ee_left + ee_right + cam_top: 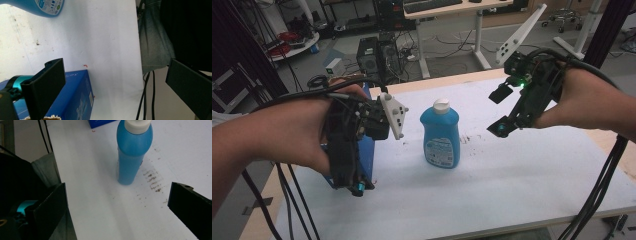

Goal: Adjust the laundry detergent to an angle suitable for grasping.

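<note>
1. Blue plastic bottle (441, 134) with a white cap stands upright mid-desk (512, 175) (matte white, speckled brown).
2. Left gripper (357, 186), beside a glossy blue cardboard box (75, 97): jaws wide, empty.
3. Right gripper (500, 112): jaws wide, empty.

A blue plastic bottle (441, 135) stands upright near the middle of the white tabletop (512, 175). It has a white cap (441, 104) that is shut, and a pale label on its lower front. Its body is flat and broad, narrower seen from the side. A blue box (365, 150) stands to its left, apart from it. Dark specks mark the surface just right of the bottle.
</note>
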The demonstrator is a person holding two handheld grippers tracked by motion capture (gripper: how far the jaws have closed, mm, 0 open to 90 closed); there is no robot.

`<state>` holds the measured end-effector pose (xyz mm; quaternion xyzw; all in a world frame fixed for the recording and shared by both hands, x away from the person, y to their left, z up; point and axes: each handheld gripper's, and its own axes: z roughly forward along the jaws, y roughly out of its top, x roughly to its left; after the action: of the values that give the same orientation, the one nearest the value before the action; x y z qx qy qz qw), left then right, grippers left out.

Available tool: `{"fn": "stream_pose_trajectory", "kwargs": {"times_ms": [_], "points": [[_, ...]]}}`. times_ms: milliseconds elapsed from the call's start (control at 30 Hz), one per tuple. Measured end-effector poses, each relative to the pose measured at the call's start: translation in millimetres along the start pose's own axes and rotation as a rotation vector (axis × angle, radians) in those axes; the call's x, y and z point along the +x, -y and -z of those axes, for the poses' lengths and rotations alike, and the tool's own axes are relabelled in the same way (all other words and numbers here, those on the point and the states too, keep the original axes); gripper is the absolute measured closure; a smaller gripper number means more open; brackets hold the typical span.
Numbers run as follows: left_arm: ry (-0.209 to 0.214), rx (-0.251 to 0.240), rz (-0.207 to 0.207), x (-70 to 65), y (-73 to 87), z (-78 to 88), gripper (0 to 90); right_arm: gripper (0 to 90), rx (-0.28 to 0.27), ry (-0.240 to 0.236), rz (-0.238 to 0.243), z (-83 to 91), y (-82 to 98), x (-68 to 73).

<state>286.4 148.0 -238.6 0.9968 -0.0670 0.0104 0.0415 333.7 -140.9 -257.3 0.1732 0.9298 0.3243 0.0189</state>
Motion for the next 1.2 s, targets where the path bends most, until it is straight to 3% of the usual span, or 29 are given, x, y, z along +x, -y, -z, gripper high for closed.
{"fn": "stream_pose_trajectory", "kwargs": {"times_ms": [500, 733, 1200], "points": [[0.003, -0.002, 0.001, 1.8, -0.8, -1.1, 2.7, 1.8, -0.079, -0.032, -0.014, -47.0, -3.9, -8.5], [0.008, -0.007, 0.001, 2.7, 0.5, -3.3, 2.7, 1.8, -0.099, -0.026, -0.025, -66.1, -6.8, -13.9], [0.009, -0.007, 0.0, 2.1, 2.2, -2.7, 2.7, 1.8, -0.132, -0.021, -0.046, -90.9, -12.2, -23.8]]}}
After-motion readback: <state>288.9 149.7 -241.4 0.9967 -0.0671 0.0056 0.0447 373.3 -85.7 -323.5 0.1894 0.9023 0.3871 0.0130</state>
